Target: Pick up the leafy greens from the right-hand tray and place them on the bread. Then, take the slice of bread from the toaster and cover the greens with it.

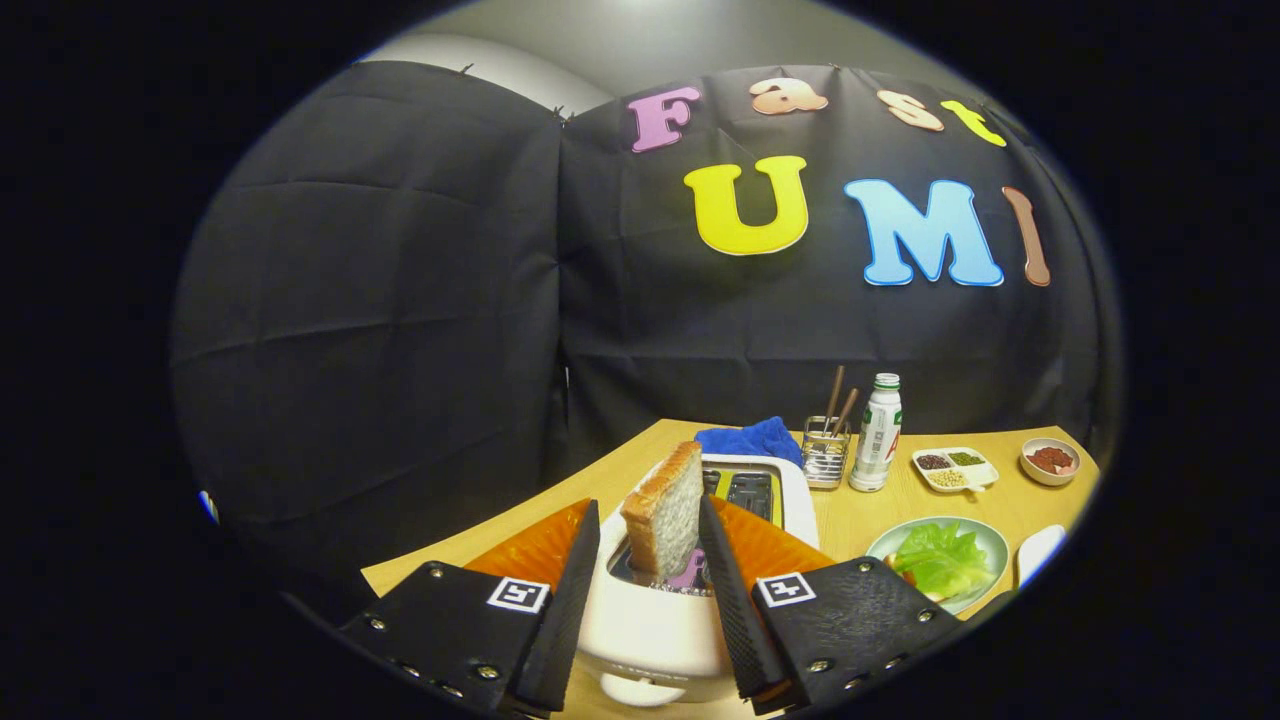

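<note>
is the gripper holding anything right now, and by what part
Nothing is held. The gripper is open, its fingers either side of the bread slice standing in the toaster, with gaps to both faces.

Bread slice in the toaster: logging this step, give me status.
Gripper open, fingers either side of the bread slice, not pressing it. Slice upright in the toaster slot. Greens already on the plate. Nothing in the way.

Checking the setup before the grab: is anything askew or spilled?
Nothing spilled. The bread slice leans in the toaster slot instead of standing straight, between the gripper's open fingers. The greens lie on the plate.
</note>
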